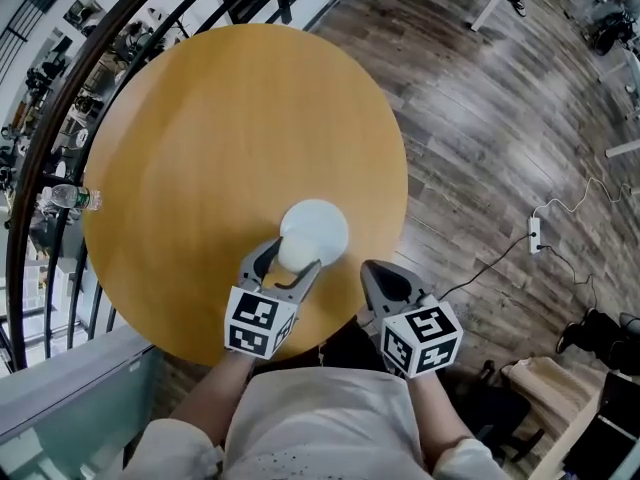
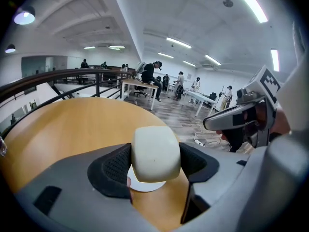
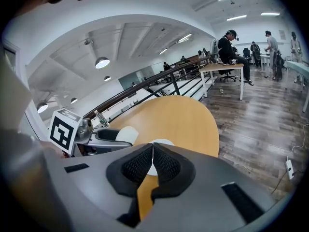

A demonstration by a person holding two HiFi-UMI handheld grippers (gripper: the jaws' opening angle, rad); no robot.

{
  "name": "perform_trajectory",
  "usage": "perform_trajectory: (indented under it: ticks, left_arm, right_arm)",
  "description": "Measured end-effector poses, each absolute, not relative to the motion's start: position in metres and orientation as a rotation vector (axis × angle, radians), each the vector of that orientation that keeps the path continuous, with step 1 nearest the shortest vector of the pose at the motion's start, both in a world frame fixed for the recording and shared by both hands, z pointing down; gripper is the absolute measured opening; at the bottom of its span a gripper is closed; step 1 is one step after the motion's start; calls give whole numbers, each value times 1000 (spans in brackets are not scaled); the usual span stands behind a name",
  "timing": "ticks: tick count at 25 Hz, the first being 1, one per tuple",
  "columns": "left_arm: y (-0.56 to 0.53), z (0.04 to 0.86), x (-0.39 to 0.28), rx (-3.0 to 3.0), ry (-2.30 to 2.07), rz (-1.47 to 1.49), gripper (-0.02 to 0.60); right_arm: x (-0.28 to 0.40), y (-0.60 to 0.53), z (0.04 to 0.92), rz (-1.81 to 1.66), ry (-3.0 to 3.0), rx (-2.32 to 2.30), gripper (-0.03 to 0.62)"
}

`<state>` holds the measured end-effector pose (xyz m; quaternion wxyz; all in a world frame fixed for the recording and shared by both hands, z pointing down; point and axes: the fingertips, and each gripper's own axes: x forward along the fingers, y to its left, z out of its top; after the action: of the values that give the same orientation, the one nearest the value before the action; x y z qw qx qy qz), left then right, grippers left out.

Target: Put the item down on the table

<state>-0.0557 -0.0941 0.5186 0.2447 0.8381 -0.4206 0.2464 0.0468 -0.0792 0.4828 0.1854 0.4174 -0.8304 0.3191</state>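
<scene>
A cream, rounded block (image 2: 155, 153) is clamped between the black pads of my left gripper (image 2: 155, 162), which is shut on it. In the head view the cream block (image 1: 292, 253) hangs over the near edge of a flat white disc (image 1: 325, 224) on the round wooden table (image 1: 230, 138). The left gripper (image 1: 293, 260) is at the table's near side. My right gripper (image 1: 376, 272) is just right of it at the table's edge. In the right gripper view its jaws (image 3: 152, 161) are shut with nothing between them, and the white disc (image 3: 162, 142) shows just beyond.
A dark curved railing (image 1: 60, 138) runs round the table's left and far sides, with a water bottle (image 1: 70, 199) beyond it. Right of the table is wood floor with a power strip (image 1: 534, 233) and cable. Desks and people (image 2: 149, 76) are far off.
</scene>
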Motion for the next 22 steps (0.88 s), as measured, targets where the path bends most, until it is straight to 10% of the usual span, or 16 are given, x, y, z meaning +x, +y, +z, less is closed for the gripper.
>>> perform_trajectory:
  ticks: [22]
  left_arm:
    - [-123,613,-36,2240,-1044,901,321]
  right_arm:
    - [51,-79,529,1018,-2276,1164,25]
